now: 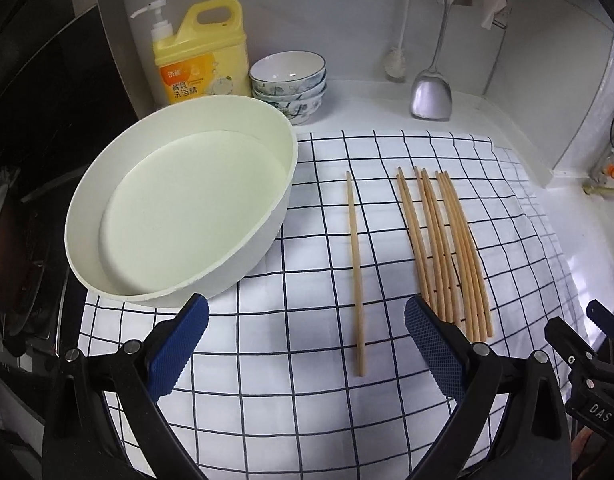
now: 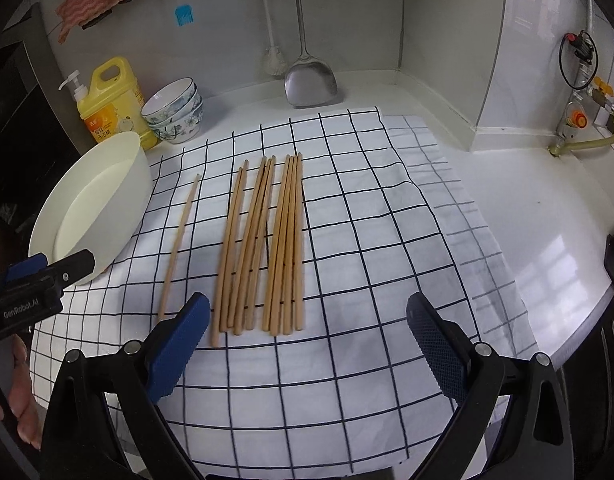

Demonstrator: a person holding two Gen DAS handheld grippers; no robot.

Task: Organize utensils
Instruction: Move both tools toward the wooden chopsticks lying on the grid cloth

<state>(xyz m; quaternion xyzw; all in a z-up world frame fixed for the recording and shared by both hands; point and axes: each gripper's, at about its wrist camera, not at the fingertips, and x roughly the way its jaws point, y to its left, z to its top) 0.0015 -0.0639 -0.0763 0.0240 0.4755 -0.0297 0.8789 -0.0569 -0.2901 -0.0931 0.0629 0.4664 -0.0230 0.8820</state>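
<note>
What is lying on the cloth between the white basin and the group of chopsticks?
One single chopstick lies there alone, apart from the white basin and the group of chopsticks; both views show it on the checked cloth.

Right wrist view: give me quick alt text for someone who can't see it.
The open right gripper hovers over a checked cloth where a bundle of wooden chopsticks lies, with one single chopstick apart on its left. A white basin sits at the cloth's left edge; the left gripper shows beside it.
</note>
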